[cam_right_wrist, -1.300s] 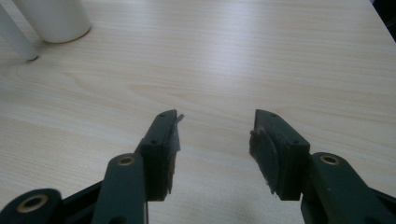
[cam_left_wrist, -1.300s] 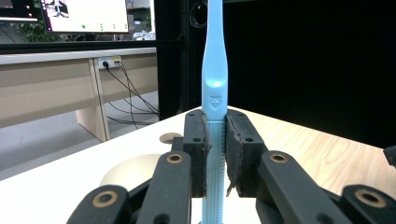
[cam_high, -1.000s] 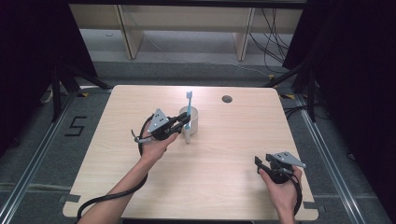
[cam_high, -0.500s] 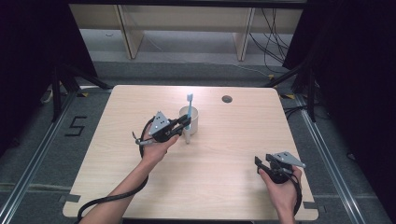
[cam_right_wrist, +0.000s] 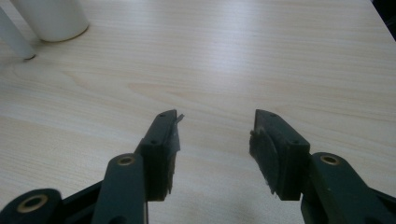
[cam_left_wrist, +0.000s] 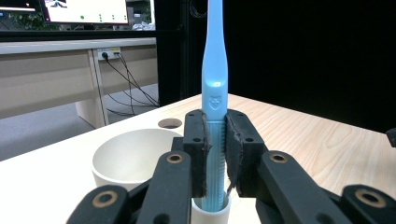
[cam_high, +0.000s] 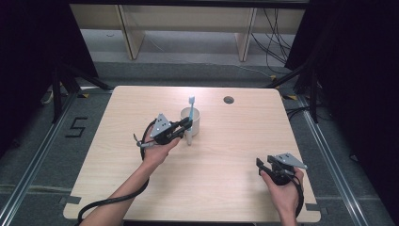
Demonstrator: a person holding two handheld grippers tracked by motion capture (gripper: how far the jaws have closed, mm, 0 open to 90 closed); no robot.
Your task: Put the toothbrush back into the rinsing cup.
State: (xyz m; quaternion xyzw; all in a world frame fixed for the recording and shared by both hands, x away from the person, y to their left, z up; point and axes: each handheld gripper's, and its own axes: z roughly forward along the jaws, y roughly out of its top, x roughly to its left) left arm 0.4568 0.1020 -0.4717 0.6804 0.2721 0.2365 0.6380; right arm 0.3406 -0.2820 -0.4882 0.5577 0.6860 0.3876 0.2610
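Here, the left gripper (cam_left_wrist: 215, 154) is seen clamped on the blue toothbrush (cam_left_wrist: 215, 88), held upright at frame centre over a small white holder (cam_left_wrist: 210, 213). A white cup (cam_left_wrist: 128, 156) stands just left. At lower right, the right gripper (cam_high: 268, 165) is held with its jaws apart.

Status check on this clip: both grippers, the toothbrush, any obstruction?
Left gripper shut on blue toothbrush, held upright beside white cup. Right gripper open, empty, low over table. Nothing in the way.
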